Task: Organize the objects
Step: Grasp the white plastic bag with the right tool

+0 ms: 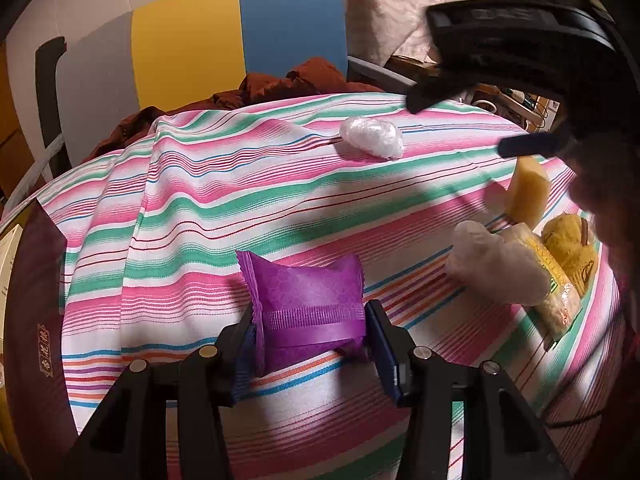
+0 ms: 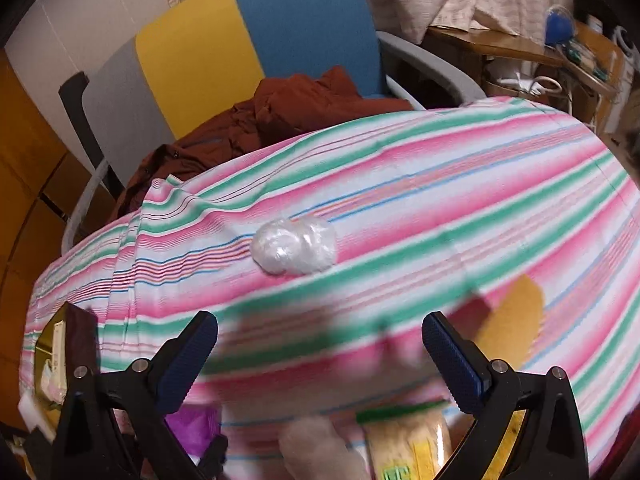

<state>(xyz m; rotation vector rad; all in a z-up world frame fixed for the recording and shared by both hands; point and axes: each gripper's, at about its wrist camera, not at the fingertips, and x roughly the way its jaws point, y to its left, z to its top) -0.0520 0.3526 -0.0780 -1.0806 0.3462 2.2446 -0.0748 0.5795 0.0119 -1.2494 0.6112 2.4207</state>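
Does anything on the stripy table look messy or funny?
Nothing is spilled or broken. The striped tablecloth is rumpled into folds near its far left corner, and one white crumpled bag lies alone, apart from the snack pile at the right.

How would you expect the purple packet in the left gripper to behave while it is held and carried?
The purple packet looks like a puffy, sealed foil wrapper, so it is probably light and would dent under the left gripper. Its glossy skin may be slippery. Its crimped ends would likely flop, not stay stiff.
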